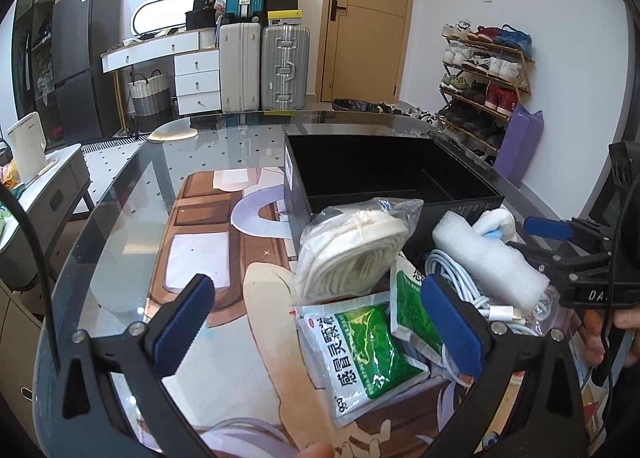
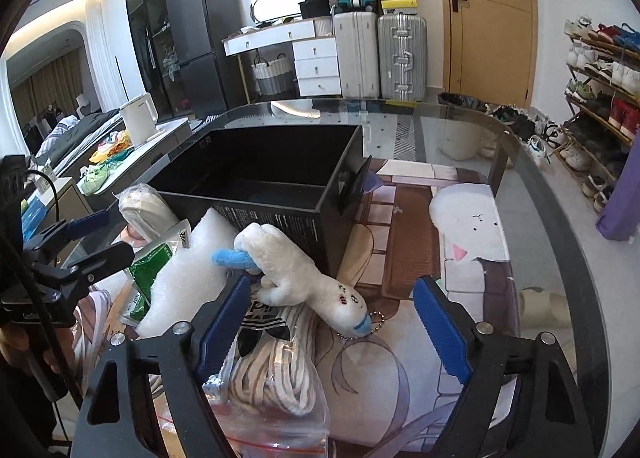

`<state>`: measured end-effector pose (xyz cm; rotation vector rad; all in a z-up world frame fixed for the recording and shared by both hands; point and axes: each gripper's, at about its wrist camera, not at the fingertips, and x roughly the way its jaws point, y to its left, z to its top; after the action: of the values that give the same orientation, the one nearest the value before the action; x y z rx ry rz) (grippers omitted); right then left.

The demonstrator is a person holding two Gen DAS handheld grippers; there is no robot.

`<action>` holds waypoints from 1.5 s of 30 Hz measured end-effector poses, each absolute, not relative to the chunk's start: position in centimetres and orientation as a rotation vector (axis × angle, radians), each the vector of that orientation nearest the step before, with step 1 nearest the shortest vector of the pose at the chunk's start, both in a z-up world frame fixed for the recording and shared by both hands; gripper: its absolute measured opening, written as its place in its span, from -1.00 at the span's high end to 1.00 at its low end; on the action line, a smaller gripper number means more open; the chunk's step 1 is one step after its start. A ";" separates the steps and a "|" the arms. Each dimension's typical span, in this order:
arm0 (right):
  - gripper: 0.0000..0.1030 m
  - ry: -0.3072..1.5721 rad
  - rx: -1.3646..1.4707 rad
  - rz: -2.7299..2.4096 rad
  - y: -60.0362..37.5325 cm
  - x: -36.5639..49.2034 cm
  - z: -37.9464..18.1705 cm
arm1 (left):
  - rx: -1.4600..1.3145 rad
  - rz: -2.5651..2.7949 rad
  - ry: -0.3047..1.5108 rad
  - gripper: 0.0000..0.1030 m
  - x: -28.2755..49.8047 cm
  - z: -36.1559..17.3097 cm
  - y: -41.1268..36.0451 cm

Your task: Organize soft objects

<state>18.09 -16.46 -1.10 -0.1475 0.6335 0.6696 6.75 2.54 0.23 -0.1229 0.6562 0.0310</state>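
Clutter is seen heaped against a black box point(image 2: 256, 182) on a glass table point(image 1: 132, 194): a plush toy point(image 2: 296, 274) lies between the spread right gripper point(image 2: 332, 322) fingers; the left gripper point(image 1: 320, 322), likewise apart, frames green sachets point(image 1: 368, 346).

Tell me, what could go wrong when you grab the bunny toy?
The plush toy lies across a foam block and a bag of laces, so the open right gripper might pinch the bag too. Its bead chain could snag. The black box is close, so a finger might bump it.
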 end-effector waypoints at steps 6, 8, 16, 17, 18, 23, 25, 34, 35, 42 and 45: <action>-0.47 0.660 -0.154 0.705 -15.7 18.9 -1.6 | -0.132 0.024 0.677 -1.00 7.8 0.1 2.4; -0.43 0.661 -0.150 0.725 -15.4 19.1 -1.8 | -0.142 0.019 0.682 -1.00 8.1 0.0 2.5; -0.12 0.657 -0.163 0.768 -14.4 18.9 -2.1 | -0.149 0.006 0.701 -0.99 8.9 -0.4 2.5; -0.10 0.655 -0.163 0.769 -14.4 18.9 -2.1 | -0.155 0.001 0.703 -0.99 9.0 -0.4 2.5; -0.08 0.653 -0.163 0.769 -14.4 18.9 -2.2 | -0.162 -0.002 0.702 -0.99 8.9 -0.4 2.6; 0.11 0.634 -0.152 0.773 -14.7 18.7 -2.0 | -0.190 0.013 0.702 -0.99 8.9 -0.4 3.2; 0.20 0.619 -0.147 0.779 -14.8 18.6 -1.8 | -0.200 0.015 0.708 -0.99 8.9 -0.4 3.4; 0.49 0.575 -0.134 0.781 -15.8 17.8 -1.2 | -0.219 0.018 0.707 -0.84 8.9 -0.3 3.9; 0.50 0.570 -0.133 0.781 -15.9 17.7 -1.1 | -0.217 0.020 0.710 -0.84 9.0 -0.4 3.9; 0.52 0.554 -0.120 0.790 -16.4 17.6 -0.8 | -0.214 0.000 0.704 -0.52 9.2 -0.1 3.5; 0.52 0.551 -0.118 0.789 -16.5 17.4 -0.7 | -0.230 -0.031 0.705 -0.15 9.2 0.0 3.4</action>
<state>17.37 -16.51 -0.67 -0.1180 0.5513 0.7894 9.22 3.39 -0.03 -0.2296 0.7049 -0.0309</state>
